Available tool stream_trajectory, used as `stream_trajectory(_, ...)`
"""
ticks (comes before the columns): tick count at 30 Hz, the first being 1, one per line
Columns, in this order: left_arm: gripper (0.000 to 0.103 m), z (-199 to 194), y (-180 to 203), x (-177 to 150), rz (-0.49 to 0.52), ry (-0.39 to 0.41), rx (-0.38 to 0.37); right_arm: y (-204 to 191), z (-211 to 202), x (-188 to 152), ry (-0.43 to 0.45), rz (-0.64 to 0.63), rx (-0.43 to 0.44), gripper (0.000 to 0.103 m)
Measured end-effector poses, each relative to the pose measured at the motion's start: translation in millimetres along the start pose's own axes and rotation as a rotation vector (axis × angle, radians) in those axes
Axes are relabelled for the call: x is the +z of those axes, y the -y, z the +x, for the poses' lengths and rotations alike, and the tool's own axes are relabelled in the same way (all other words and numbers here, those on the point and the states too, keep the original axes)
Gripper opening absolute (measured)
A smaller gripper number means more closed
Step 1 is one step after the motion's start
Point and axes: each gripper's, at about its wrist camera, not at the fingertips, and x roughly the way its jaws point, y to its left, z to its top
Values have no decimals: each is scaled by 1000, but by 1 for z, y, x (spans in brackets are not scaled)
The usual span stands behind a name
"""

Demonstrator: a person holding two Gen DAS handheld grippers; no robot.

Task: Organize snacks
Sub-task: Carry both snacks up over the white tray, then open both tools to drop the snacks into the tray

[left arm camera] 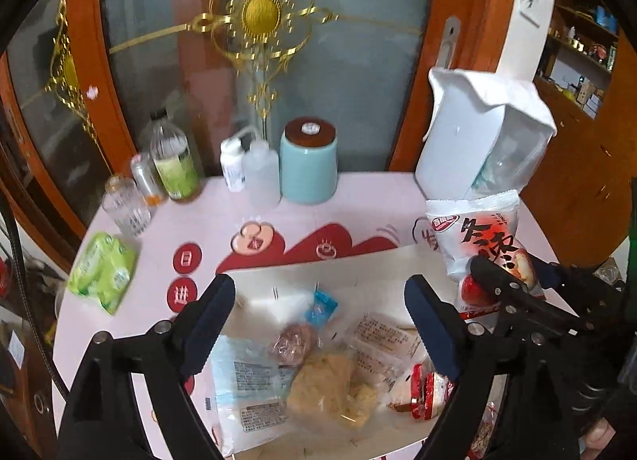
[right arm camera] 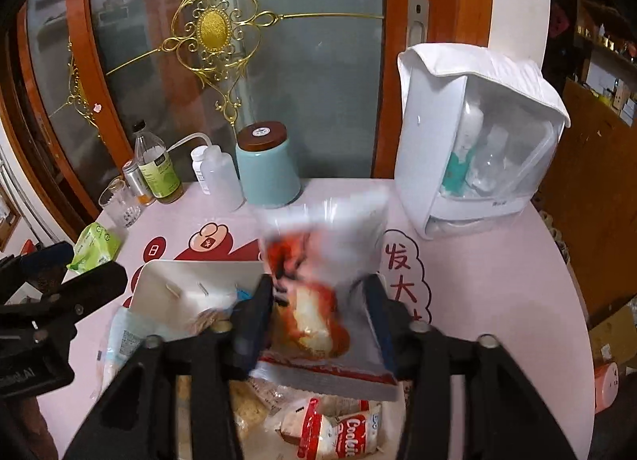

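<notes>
both grippers angled down, right gripper (right arm camera: 318,312) around red snack bag (right arm camera: 314,301)

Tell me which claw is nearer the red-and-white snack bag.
Right. The right claw has the red-and-white snack bag between its fingers, above the white tray. The left claw hangs open over the tray's other snacks, beside the bag.

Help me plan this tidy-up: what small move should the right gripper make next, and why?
Probably ease the bag down into the tray. It sits between the right gripper's jaws, over the tray's right side, and other snacks already lie there. Whether the pads still press it is unclear.
</notes>
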Motion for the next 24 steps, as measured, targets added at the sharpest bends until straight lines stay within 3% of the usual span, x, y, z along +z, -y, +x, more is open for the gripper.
stream_trajectory(2,87,4,-6,-2,-12,-16,-9,-2,-4,0,25,-16,4,70)
stream_trajectory(11,90,-7,-21,-9,-38,-20,-4,-6,-16,0,18,-27,40,70)
stream_trajectory(24,92,-66,-7,-36,18,14,5,-9,-71,-33,21,-44,90,70)
